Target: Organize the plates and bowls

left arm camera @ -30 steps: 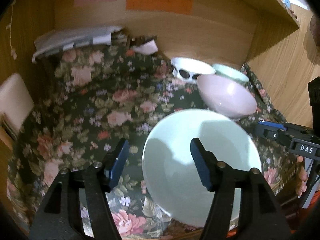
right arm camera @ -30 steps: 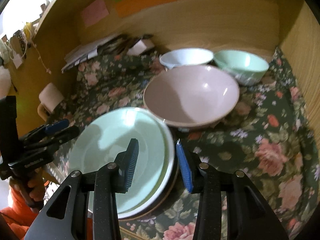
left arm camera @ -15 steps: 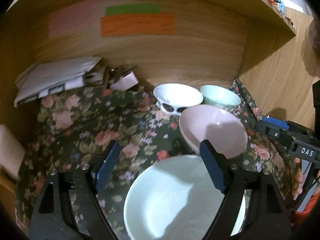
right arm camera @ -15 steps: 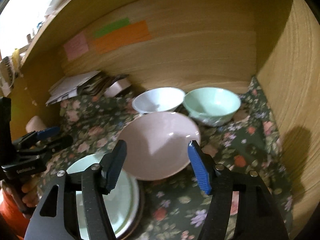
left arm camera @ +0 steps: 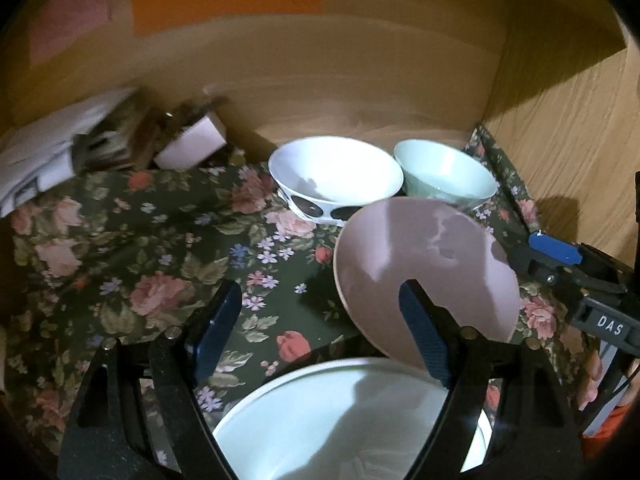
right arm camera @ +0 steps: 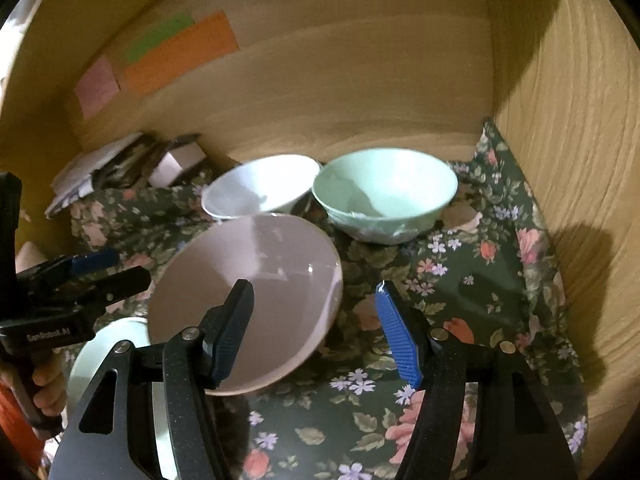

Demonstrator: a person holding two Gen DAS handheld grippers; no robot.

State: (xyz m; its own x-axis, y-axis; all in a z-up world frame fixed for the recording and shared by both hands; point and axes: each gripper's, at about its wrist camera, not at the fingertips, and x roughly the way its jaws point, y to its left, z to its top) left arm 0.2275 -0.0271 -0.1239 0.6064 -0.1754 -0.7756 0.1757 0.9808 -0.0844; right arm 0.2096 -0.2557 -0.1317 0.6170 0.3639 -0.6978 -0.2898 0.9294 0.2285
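Over floral cloth (right arm camera: pixel 460 280), both grippers open and empty — pink bowl (right arm camera: pixel 256 280) at eleven o'clock of right gripper (right arm camera: pixel 316 332), nearer than left gripper (left arm camera: pixel 320 340)

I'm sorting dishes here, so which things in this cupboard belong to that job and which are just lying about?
For the job:
- pink bowl
- white bowl
- green bowl
- pale green plate

Lying about:
- stack of papers
- small white box
- coloured sticky notes
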